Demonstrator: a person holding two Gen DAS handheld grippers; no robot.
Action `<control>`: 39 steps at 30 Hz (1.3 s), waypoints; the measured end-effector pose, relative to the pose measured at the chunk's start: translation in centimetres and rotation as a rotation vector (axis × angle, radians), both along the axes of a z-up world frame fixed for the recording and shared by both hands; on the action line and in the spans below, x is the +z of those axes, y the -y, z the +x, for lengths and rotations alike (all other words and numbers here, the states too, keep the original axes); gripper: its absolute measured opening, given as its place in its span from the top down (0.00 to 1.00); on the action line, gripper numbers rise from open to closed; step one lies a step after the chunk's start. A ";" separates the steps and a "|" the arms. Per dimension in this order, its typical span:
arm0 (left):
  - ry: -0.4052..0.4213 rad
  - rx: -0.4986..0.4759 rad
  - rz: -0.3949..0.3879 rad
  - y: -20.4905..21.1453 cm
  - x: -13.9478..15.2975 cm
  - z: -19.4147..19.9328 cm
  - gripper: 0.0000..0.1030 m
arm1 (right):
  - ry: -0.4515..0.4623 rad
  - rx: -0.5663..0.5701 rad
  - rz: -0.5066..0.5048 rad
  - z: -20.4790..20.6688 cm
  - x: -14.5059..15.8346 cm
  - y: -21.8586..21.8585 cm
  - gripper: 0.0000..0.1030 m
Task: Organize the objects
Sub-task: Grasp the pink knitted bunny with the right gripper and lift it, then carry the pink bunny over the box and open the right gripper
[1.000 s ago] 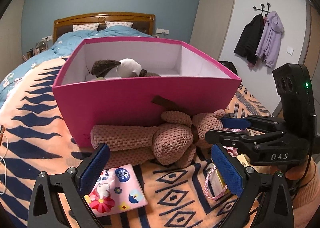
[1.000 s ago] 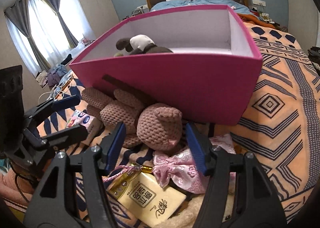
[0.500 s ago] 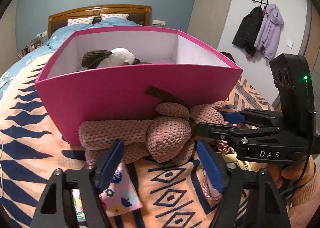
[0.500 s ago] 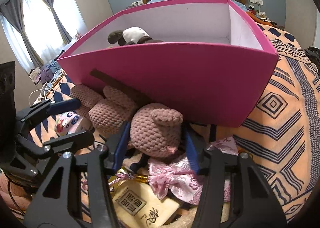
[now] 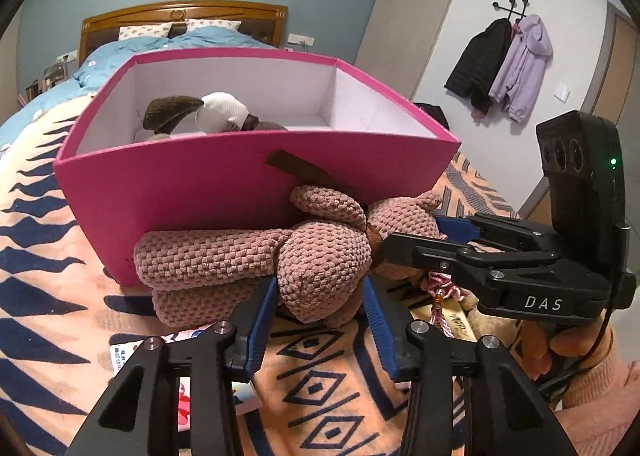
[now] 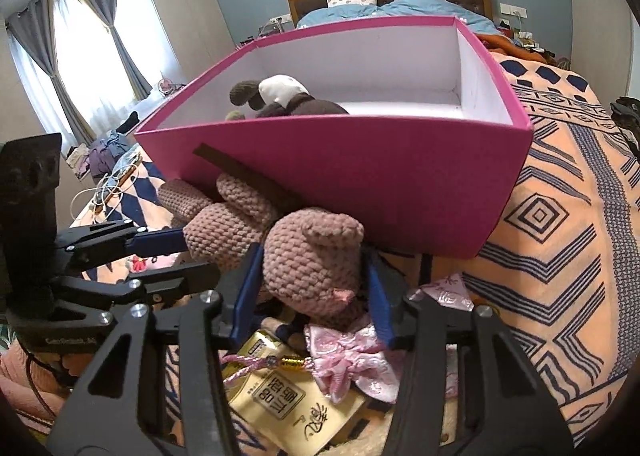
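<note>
both grippers close on the knitted brown plush toy lying against the open pink cardboard box at centre frame: left gripper pinches its body, right gripper its head. only the right view shows the gold packet at bottom centre.

The pink box hides the lower body of the brown-and-white plush inside it, and its front wall covers where the brown ribbon of the knitted plush toy leads. The left claw covers most of the printed pouch — only a corner shows. In the right wrist view the gold packet lies partly under the pink satin pouch and the right claw — its small print is unreadable.
</note>
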State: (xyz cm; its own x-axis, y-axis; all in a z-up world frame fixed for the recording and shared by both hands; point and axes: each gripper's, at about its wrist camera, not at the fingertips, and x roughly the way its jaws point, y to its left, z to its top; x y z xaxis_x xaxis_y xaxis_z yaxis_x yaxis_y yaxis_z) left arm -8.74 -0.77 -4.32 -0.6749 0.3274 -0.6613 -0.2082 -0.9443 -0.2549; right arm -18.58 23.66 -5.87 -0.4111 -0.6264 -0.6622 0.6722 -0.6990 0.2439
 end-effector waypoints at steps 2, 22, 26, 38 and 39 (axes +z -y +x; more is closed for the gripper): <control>-0.008 -0.005 -0.004 -0.1 0.4 0.3 0.57 | -0.004 0.004 -0.006 0.3 0.3 -0.1 0.51; -0.156 -0.046 -0.014 -0.5 7.3 2.8 0.57 | -0.148 0.040 -0.080 3.4 6.8 -1.7 0.51; -0.201 -0.042 -0.033 -0.2 9.3 2.9 0.57 | -0.178 0.054 -0.110 3.2 8.6 -1.6 0.51; -0.260 0.008 -0.075 1.5 12.9 -1.1 0.57 | -0.249 0.082 -0.152 -0.7 12.8 0.8 0.51; -0.259 0.011 -0.076 1.5 13.0 -1.6 0.57 | -0.250 0.084 -0.153 -1.1 13.0 1.1 0.51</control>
